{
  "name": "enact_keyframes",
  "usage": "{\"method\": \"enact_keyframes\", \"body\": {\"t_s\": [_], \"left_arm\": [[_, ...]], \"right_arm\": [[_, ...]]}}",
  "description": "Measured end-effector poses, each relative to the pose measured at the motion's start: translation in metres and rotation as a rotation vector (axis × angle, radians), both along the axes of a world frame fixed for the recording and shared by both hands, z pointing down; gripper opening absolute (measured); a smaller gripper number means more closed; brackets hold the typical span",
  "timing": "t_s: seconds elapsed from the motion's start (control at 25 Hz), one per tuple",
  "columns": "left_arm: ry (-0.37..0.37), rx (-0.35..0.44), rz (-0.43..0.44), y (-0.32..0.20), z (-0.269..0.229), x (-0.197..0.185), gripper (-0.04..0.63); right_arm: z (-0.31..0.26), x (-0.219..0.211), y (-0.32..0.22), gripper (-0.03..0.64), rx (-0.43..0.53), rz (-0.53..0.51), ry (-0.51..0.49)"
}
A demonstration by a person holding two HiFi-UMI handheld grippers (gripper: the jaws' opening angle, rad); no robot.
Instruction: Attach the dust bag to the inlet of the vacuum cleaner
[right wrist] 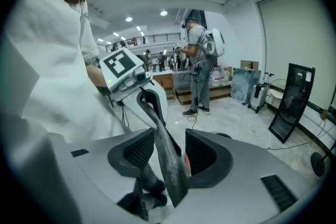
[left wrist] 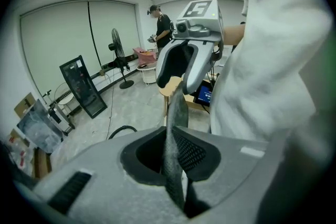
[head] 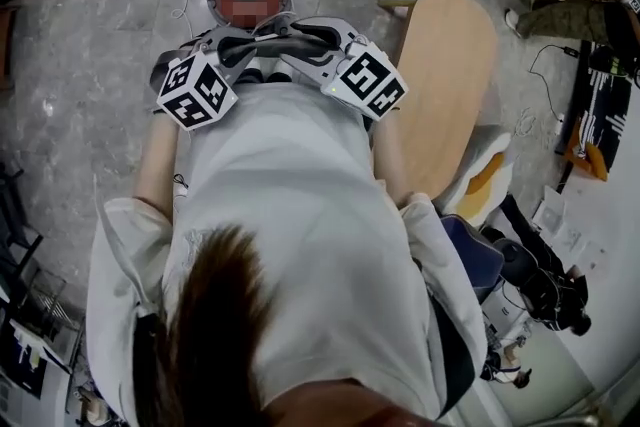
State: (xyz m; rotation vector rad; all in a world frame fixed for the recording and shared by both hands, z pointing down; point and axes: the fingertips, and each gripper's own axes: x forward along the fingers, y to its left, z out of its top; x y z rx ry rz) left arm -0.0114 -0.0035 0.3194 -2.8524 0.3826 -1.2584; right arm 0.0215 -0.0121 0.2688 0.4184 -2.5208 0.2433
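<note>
Head view is mostly blocked: the person's white garment (head: 300, 245) and dark hair fill the centre and 6 o'clock, and whatever sits under the grippers is hidden. Both marker cubes show at 12 o'clock, but the fingertips can't be read there.

Dark blue and black machine (head: 505, 265) at 4 o'clock, half behind a sleeve and cut by clutter. Can't tell what it is. Light oval wooden board (head: 445, 85) at 2 o'clock, lower end covered by an arm.

Dark grey woven fabric dust bag (right wrist: 169, 165): held up in the air, spanning from one gripper to the other. It is only seen edge-on, as a thin flat strip with a rough texture. Full shape and opening can't be made out.
- Left gripper (left wrist: 172, 139): fingers (left wrist: 236, 160) clenched on the near end of the bag, and the strip runs from them toward 12 o'clock up to the other gripper.
- Right gripper (right wrist: 170, 139): fingers (right wrist: 247, 165) released and standing well apart. The strip passes loose through the gap, closer to the 9 o'clock finger, and its slanted end hangs at 6 o'clock beside a crumpled dark fold.
- Small red patch just behind the strip — too small to identify.
</note>
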Motion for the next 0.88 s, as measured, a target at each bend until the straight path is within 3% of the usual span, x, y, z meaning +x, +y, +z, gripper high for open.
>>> {"method": "enact_keyframes", "body": {"t_s": [0.24,0.48,0.64,0.88], "left_arm": [[-0.057,-0.032,-0.004,0.01,0.043,0.028,0.04],[-0.083,-0.11,-0.004,0.024,0.088,0.053,0.04],[-0.113,-0.181,-0.015,0.027,0.121,0.06,0.04],[-0.241,-0.269,-0.03,0.034,0.164,0.05,0.04]], "right_arm": [[0.074,0.018,0.005,0.137,-0.069,-0.129,0.172],[0.14,0.045,0.022,0.118,-0.224,-0.219,0.311],[0.172,0.053,0.026,0.082,-0.239,-0.232,0.348],[0.202,0.043,0.034,0.057,-0.204,-0.208,0.383]]}}
